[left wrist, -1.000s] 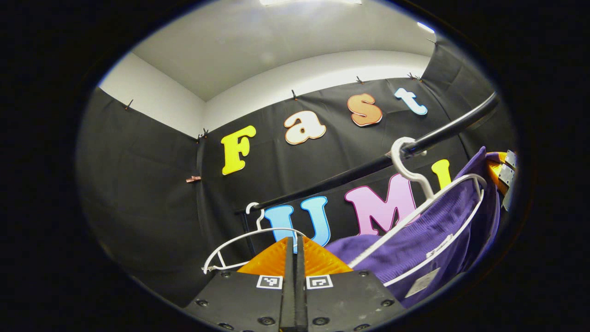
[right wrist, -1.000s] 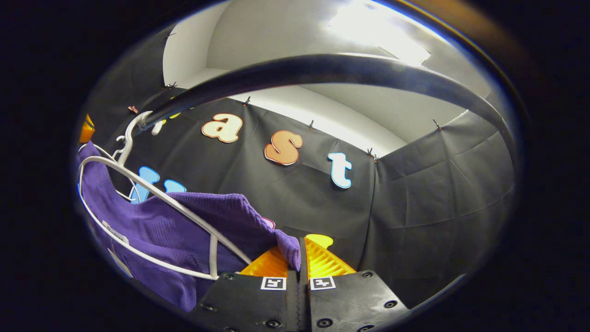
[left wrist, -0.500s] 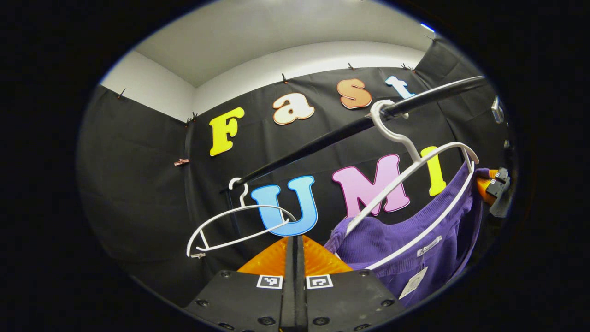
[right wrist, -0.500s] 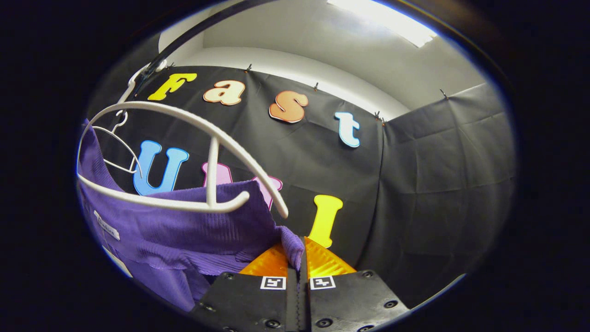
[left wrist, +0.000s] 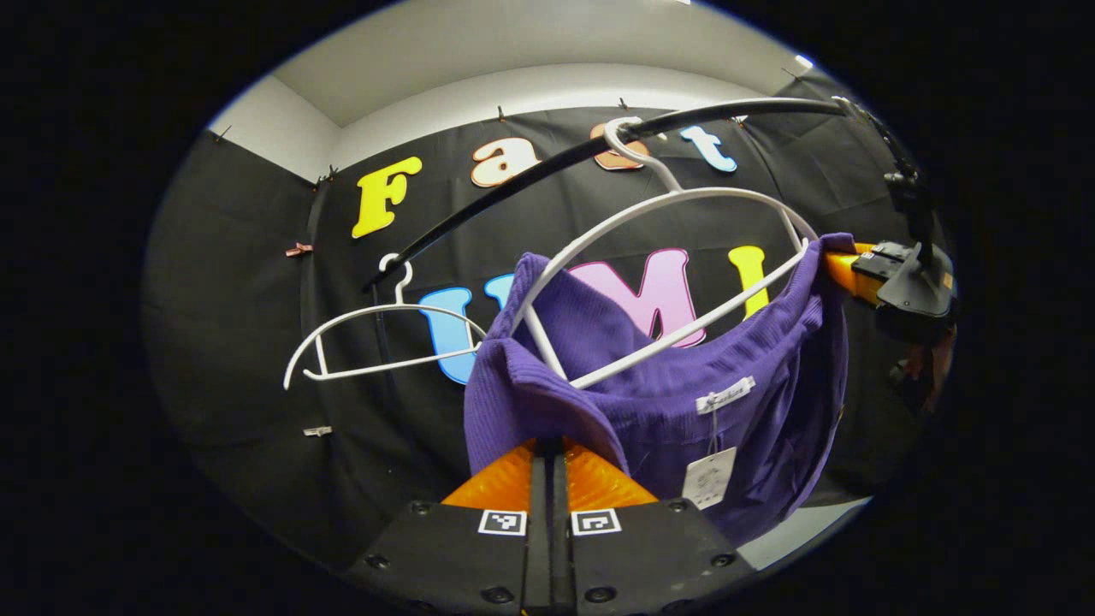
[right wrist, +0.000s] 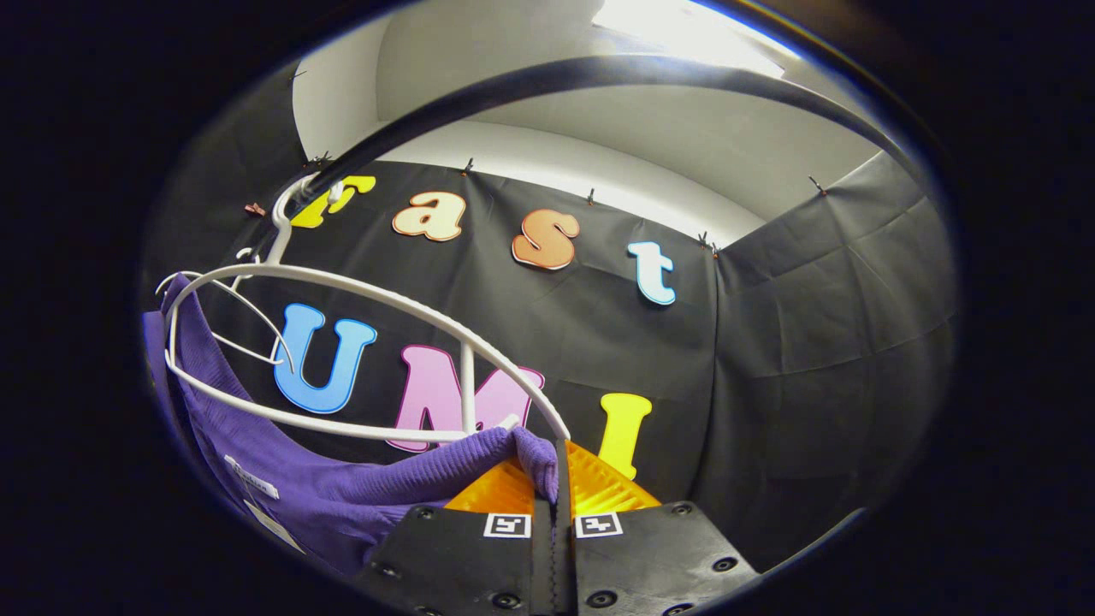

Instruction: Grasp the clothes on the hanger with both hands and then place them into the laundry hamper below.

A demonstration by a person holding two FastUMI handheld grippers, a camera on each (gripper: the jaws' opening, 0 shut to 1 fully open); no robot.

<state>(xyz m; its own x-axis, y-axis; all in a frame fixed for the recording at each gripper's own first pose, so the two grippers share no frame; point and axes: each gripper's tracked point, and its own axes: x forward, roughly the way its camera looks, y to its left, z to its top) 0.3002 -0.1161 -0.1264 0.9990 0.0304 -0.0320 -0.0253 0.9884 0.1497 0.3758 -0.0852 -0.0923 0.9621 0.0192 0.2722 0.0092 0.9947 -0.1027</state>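
Pinching a purple garment at both shoulders

Pressing together at the bottom of the left gripper view, the left gripper (left wrist: pixel 549 458) has its fingers (left wrist: pixel 599 479) pinched on a fold of the purple knit top (left wrist: pixel 684 402). In the right gripper view, the right gripper (right wrist: pixel 554 475) likewise has its fingers (right wrist: pixel 599 488) closed on the garment's other edge, a small bunch of purple fabric caught between them. The top sags in a sling between the two grips, with a paper tag (left wrist: pixel 708 477) and a sewn label (left wrist: pixel 724 394) hanging inside. It is draped below the bars of a white hanger (left wrist: pixel 676 257), whose hook sits over the black rail (left wrist: pixel 530 171). A second, bare white hanger (left wrist: pixel 376 342) hangs from the same rail farther left in the left gripper view. The right gripper also appears at the far end of the top in that view. Black cloth forms the booth wall (right wrist: pixel 813 342) behind, under a white ceiling.
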